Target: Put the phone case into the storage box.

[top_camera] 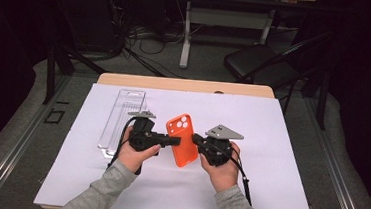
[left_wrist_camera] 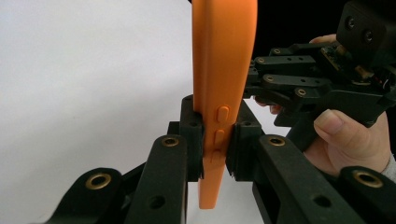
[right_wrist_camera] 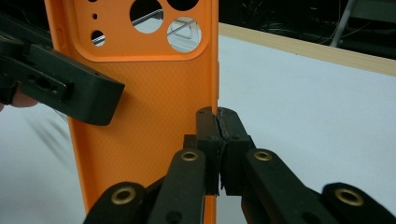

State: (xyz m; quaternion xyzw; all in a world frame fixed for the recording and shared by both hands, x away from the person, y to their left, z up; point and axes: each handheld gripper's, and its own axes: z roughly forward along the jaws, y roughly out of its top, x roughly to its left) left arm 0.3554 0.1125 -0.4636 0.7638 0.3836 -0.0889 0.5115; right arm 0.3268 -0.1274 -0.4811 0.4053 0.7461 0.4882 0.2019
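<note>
An orange phone case with camera cut-outs hangs above the white sheet, held from both sides. My left gripper is shut on the case's left edge. In the left gripper view its pads squeeze the orange case at the side buttons, and the right gripper holds the far edge. My right gripper is shut on the case's right edge. The right gripper view shows my right gripper pinching the thin side wall of the case, with a left gripper finger across its back.
A clear plastic tray lies on the sheet to the left of the hands. The wooden table edge runs along the back. A black chair and table legs stand beyond on the floor.
</note>
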